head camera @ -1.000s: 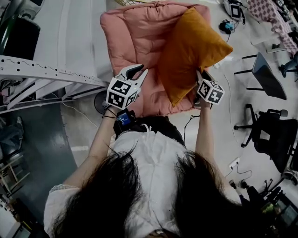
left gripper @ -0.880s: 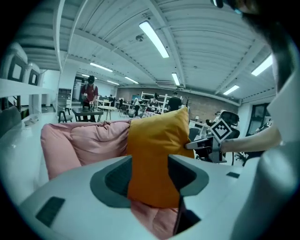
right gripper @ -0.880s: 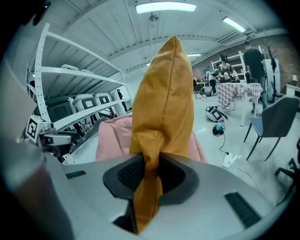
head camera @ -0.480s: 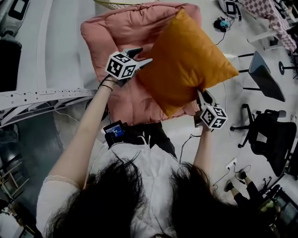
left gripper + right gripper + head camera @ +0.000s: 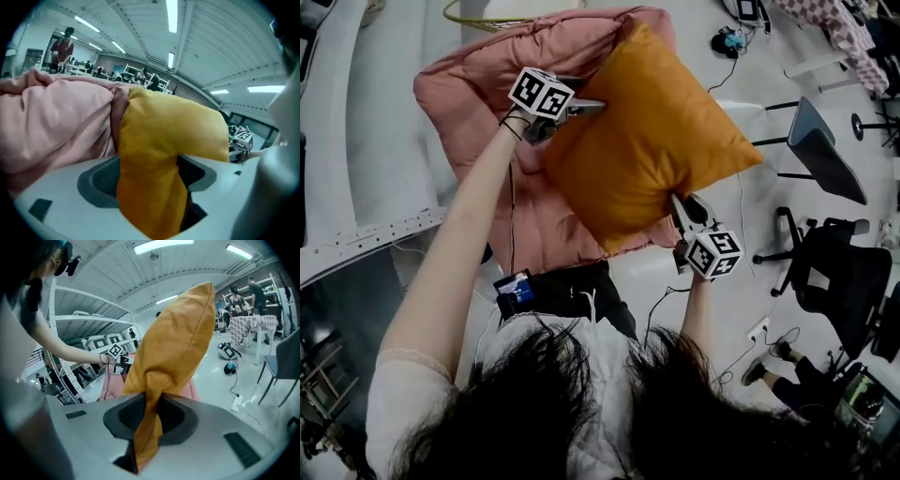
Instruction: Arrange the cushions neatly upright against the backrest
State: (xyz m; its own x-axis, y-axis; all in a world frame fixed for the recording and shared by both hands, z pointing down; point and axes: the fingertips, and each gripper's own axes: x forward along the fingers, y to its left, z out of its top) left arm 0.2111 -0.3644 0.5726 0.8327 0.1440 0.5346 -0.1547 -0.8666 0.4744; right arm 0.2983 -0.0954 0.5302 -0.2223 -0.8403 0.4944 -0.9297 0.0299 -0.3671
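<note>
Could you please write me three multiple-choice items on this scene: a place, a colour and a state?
1. Where is the orange cushion? A over the pink pad; B under it; C on the floor.
2. What colour does the right gripper hold? A pink; B orange; C blue.
3. Its jaws are: A wide open; B out of view; C shut on a cushion corner.
Answers: A, in the head view it overlaps the pad. B, orange fabric runs between the jaws. C, the right gripper view shows them pinching the corner.
</note>
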